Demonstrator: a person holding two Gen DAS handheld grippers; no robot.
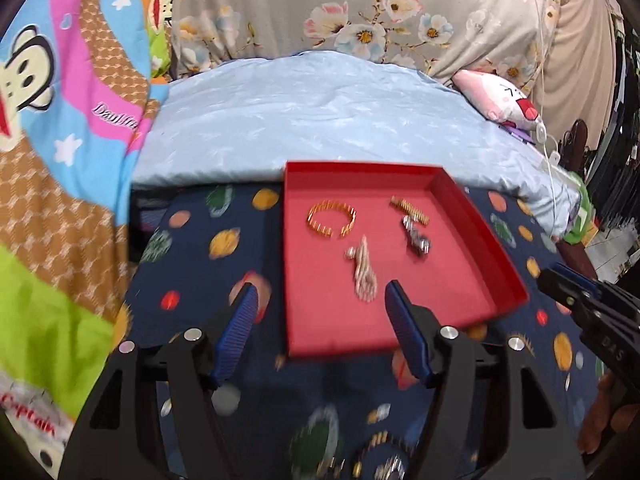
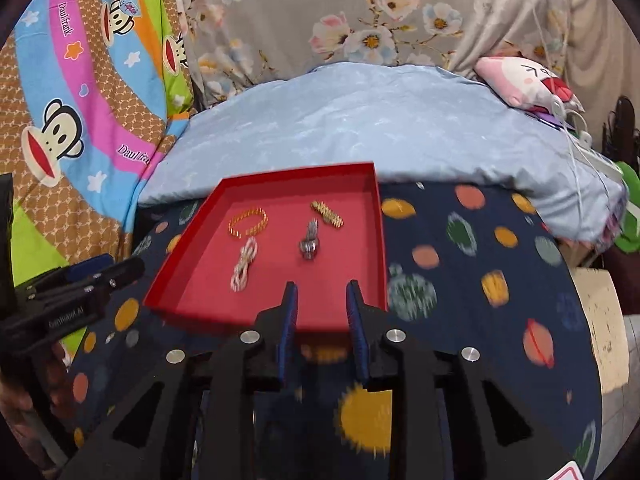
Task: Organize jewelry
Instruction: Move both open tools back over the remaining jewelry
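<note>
Both grippers hover empty at the red tray's [image 1: 476,232] near edge, left gripper [image 1: 320,300] spread wide, right gripper [image 2: 322,292] half-parted (best approach the pale bracelet [image 1: 364,270] from straight above).

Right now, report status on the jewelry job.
Left gripper open, empty. Right gripper open, empty. Four jewelry pieces in red tray, including gold bracelet. Nothing blocking.

Open tray [image 1: 472,216] floor between jewelry pieces
</note>
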